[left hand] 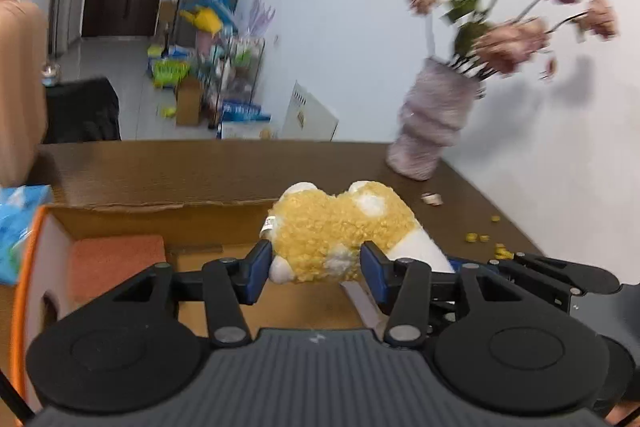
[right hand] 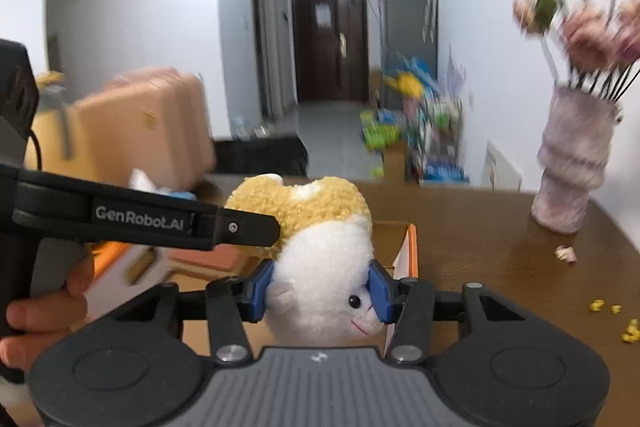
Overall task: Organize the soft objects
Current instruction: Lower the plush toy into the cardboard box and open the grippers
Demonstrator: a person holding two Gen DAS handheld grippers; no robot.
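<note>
A yellow and white plush hamster [left hand: 340,231] is held between both grippers above an open cardboard box [left hand: 160,215]. My left gripper [left hand: 316,263] is shut on its curly yellow back. My right gripper [right hand: 322,289] is shut on its white head [right hand: 324,279], face down toward the camera. The left gripper's arm [right hand: 144,217] crosses the right wrist view from the left and reaches the plush's yellow part. An orange soft item [left hand: 116,259] lies inside the box at the left.
A brown wooden table [right hand: 480,247] holds the box, a ribbed lilac vase with pink flowers [left hand: 432,123] at the back right, yellow crumbs [left hand: 480,239] and a blue packet [left hand: 20,223] at the left. A peach suitcase [right hand: 132,127] stands behind. A white wall borders the right.
</note>
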